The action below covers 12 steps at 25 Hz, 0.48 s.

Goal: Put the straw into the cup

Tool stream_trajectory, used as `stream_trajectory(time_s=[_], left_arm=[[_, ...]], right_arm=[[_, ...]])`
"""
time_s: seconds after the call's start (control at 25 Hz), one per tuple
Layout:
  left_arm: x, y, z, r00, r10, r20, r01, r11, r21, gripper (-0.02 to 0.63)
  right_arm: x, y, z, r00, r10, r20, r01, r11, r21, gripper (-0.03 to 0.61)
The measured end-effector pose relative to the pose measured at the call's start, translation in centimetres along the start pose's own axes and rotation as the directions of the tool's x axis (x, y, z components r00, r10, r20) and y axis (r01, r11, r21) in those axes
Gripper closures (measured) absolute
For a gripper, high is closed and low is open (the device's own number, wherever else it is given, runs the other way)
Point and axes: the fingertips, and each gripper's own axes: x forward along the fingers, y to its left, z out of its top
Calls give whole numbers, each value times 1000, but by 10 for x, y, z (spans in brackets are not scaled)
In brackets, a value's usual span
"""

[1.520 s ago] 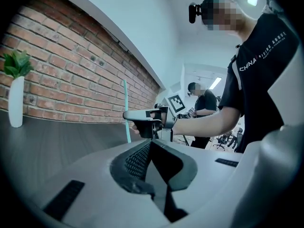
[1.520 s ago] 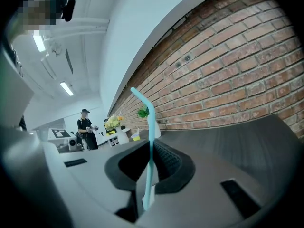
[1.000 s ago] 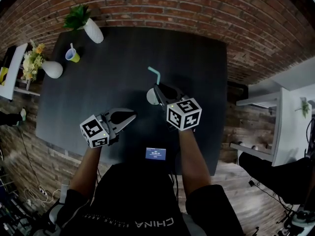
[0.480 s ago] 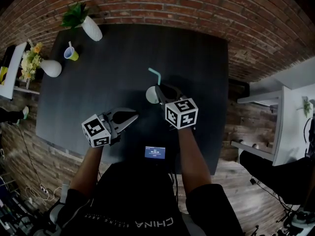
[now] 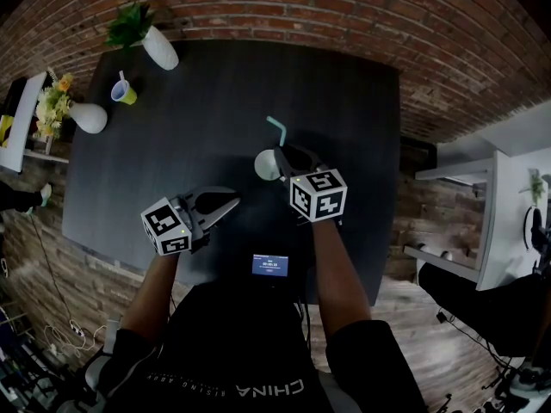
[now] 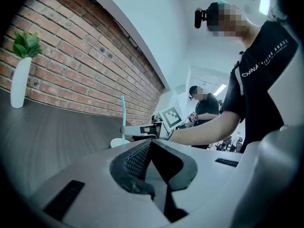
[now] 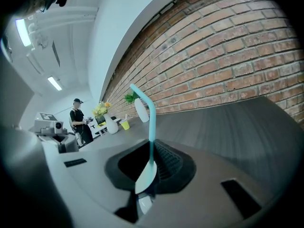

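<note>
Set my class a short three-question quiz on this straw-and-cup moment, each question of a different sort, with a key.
1. True or false: the right gripper is shut on the teal straw.
2. Fill in: the left gripper has its jaws ____, with nothing between them.
3. Multiple choice: in the head view, the white cup on the black table is closest to: A the left gripper, B the right gripper, C the yellow mug.

Key: 1 true; 2 together; 3 B.

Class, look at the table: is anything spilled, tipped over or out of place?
Nothing stands out. The cup stands upright on the table, no spill shows, and the right tongs hold the straw upright.
</note>
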Motion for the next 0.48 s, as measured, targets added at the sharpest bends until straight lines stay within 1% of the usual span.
stream_trajectory(time_s=[0.28,0.48], left_arm=[[-1,-2,7,1000,-6,14,6,1000,-17,611],[-3,-3,11,1000,-4,24,4,1000,-10,611]], right_arm=[[0,-3,-1,1000,-6,-21,6,999,41,548],[-5,-5,0,999,-32,-21,33,998,52,548]])
